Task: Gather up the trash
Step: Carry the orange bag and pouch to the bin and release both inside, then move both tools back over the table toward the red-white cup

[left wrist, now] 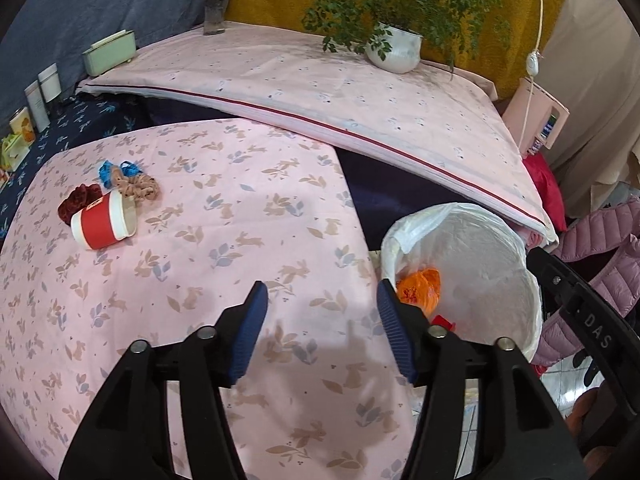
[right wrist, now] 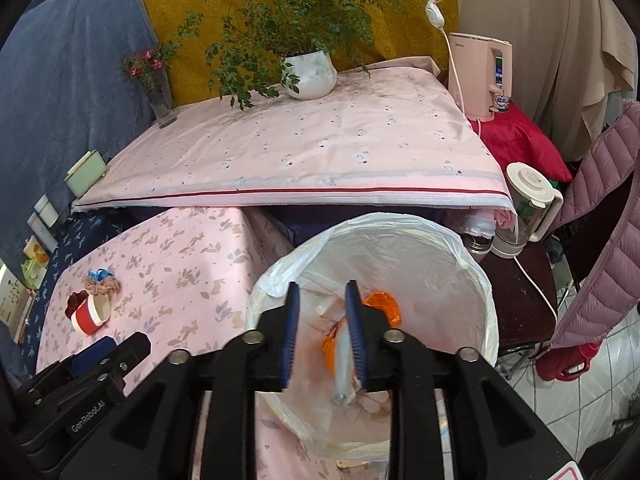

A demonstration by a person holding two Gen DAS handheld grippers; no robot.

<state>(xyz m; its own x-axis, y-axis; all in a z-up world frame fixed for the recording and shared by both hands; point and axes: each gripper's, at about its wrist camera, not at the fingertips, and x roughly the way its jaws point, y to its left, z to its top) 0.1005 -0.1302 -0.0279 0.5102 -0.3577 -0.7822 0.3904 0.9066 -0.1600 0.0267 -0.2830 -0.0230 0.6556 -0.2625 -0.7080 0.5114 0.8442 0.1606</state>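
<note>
A red and white paper cup [left wrist: 105, 223] lies on its side on the pink rabbit-print table [left wrist: 208, 264], at the left. It also shows in the right wrist view [right wrist: 91, 312]. A bin lined with a white bag [right wrist: 472, 280] stands right of the table and holds orange trash [right wrist: 386, 306]. The bin also shows in the left wrist view [left wrist: 500, 236]. My left gripper [left wrist: 322, 324] is open and empty above the table's right part. My right gripper [right wrist: 322, 332] is open over the bin. A blurred pale wrapper [right wrist: 344, 364] is beside its right finger, inside the bin's mouth.
Several hair scrunchies [left wrist: 120, 182] lie behind the cup. A higher pink-covered surface [left wrist: 320, 92] holds a potted plant [left wrist: 394, 46] and a flower vase [left wrist: 216, 8]. A blender jug [right wrist: 528, 208], a pink appliance [right wrist: 480, 76] and a padded jacket [right wrist: 600, 232] stand right of the bin.
</note>
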